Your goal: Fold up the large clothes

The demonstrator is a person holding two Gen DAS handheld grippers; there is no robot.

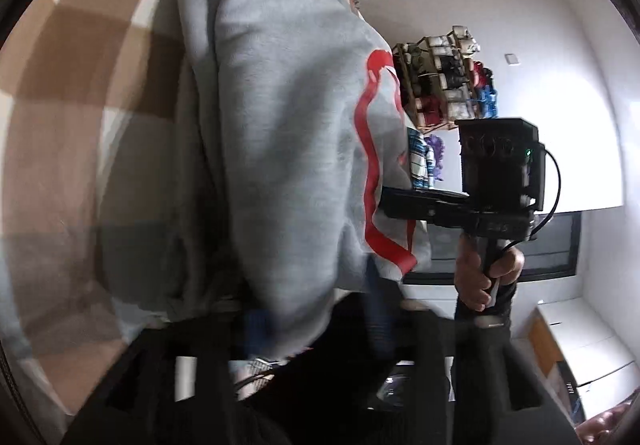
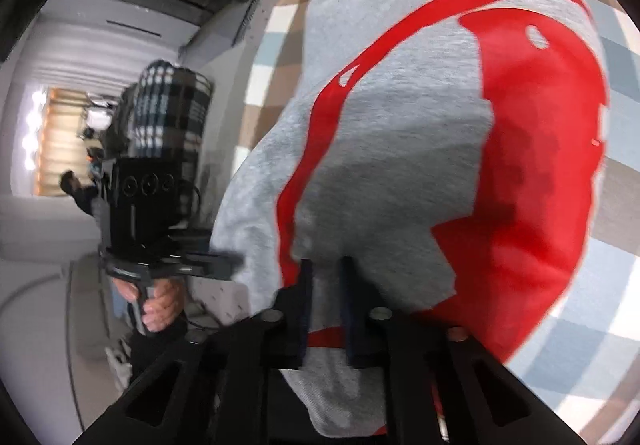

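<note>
While both my claws hold it, the grey sweatshirt [image 2: 400,165] hangs bunched above the checked cloth [image 2: 608,273].

That checked cloth of brown, blue and cream squares spreads behind everything; the sweatshirt, with its big red print [image 2: 532,173], fills most of both views and drapes in thick folds; my right claw [image 2: 326,309] is clamped on its lower edge, fabric pinched between the fingers; my left claw [image 2: 224,263] reaches into the garment's side, its tips buried in cloth, so I cannot tell its grip.

Left tongs [image 1: 316,321] blurred — tips buried under grey sweatshirt [image 1: 280,125].
</note>
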